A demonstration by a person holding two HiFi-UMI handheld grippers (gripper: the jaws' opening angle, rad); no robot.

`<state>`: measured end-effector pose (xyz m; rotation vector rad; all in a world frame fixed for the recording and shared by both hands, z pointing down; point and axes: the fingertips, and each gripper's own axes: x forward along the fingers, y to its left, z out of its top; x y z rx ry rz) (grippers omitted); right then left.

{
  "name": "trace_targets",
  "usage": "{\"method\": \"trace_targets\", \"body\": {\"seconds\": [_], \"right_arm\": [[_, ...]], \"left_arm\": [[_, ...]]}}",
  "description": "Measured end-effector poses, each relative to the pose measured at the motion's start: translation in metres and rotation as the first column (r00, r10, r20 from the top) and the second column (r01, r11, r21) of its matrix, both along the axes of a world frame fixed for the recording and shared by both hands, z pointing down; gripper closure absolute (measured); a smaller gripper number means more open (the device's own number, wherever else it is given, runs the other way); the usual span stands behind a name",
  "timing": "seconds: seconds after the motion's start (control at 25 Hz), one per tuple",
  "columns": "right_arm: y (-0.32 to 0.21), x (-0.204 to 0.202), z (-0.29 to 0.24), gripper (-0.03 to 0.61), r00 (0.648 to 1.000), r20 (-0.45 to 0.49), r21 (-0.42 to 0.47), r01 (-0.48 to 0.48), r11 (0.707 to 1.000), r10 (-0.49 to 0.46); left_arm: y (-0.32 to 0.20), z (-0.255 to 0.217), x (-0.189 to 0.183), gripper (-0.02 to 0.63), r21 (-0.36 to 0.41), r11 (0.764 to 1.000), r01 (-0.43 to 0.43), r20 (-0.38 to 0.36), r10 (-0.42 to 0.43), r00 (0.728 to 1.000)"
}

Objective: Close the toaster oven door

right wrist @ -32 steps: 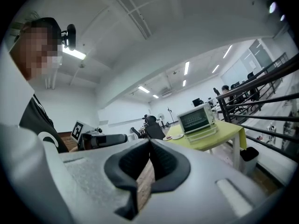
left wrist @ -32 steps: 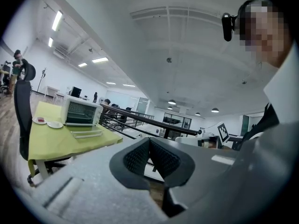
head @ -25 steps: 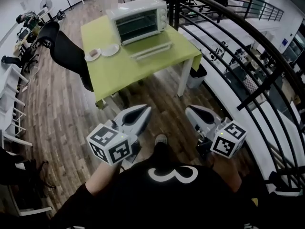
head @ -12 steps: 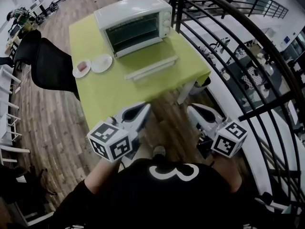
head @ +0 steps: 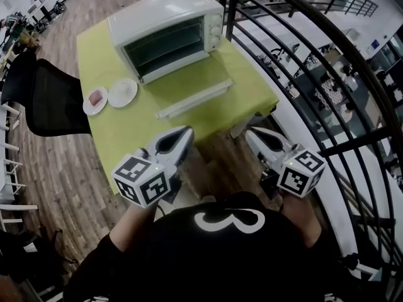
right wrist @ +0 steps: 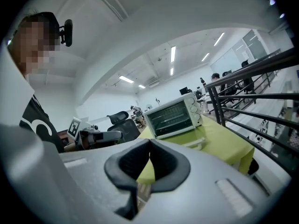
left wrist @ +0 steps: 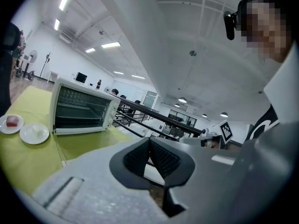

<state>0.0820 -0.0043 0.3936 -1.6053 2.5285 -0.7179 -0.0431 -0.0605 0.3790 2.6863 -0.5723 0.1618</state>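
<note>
Beyond the tips of the left gripper [head: 184, 133] and right gripper [head: 252, 135], the head view shows the toaster oven [head: 167, 27] well apart, its door [head: 189, 88] lying open. Left gripper view: jaws shut, empty. Right gripper view: likewise. Pinched tips pushing upward may, I reckon, slide off the door.

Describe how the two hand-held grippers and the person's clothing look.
The left hand-held gripper and right hand-held gripper have pale grey tapering shells with black textured pads. Each carries a white cube printed with black square markers. The person wears a black top bearing a white figure.
</note>
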Motion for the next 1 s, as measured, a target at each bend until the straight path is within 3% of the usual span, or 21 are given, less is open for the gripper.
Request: {"method": "trace_targets", "body": {"seconds": [0.28,0.48,0.72,1.0], "right_arm": [[-0.032,0.019,0.014,0.577,1.0,-0.006,-0.036,0.01,0.999,-0.011],[-0.073,0.035,0.025,0.577,0.997,-0.041,-0.064,0.056,0.996,-0.059],[-0.127,0.053,0.05,0.575,0.989,-0.077,-0.117,0.116,0.986,-0.126],[-0.175,0.072,0.099,0.575,0.978,-0.099,-0.202,0.161,0.966,-0.184]], "left_arm": [[-0.029,0.013,-0.007,0.601,-0.004,0.996,0.084,0.038,-0.084,0.996],[-0.056,0.033,-0.018,0.601,-0.028,0.982,0.189,0.077,-0.187,0.979],[-0.089,0.056,-0.032,0.6,-0.042,0.945,0.325,0.148,-0.316,0.937],[-0.121,0.091,-0.055,0.598,-0.065,0.878,0.475,0.219,-0.452,0.865]]}}
